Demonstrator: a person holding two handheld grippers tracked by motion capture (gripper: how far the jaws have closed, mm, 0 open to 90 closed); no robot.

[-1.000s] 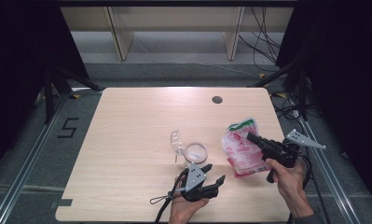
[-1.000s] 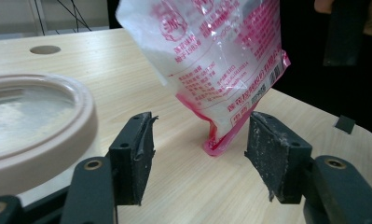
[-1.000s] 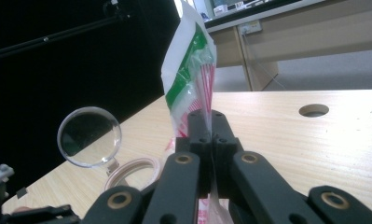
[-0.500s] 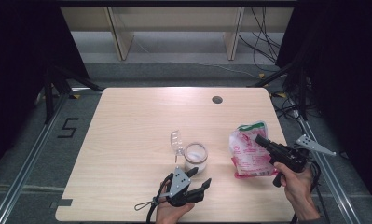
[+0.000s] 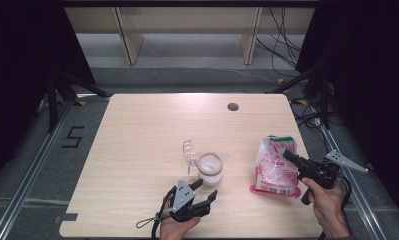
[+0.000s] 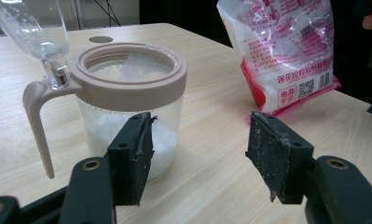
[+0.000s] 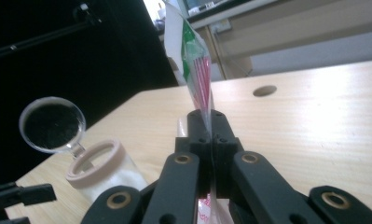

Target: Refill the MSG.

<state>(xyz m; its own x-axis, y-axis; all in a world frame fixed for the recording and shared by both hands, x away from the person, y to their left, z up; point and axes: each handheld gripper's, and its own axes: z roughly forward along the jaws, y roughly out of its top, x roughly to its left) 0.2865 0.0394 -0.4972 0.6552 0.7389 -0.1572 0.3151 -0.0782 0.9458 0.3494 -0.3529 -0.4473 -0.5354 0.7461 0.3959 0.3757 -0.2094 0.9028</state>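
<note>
A clear jar (image 5: 209,169) with a beige rim and handle stands near the table's front middle, white granules inside and its clear flip lid (image 5: 189,150) raised. My left gripper (image 5: 207,188) is open just in front of the jar (image 6: 127,88) and touches nothing; its jaws (image 6: 197,149) are apart. A pink and white bag (image 5: 274,167) with a green top lies to the right. My right gripper (image 5: 288,155) is shut on the bag's upper edge (image 7: 200,70), and its jaws (image 7: 210,122) pinch the film.
A round cable hole (image 5: 232,106) sits at the far middle of the wooden table (image 5: 137,130). The bag (image 6: 286,46) lies close to the table's right edge. Cables trail on the floor at the back right.
My right gripper has drawn the bag rightward and nearer the front edge. My left gripper has slid a little left and back from the jar. The jar stays put.
</note>
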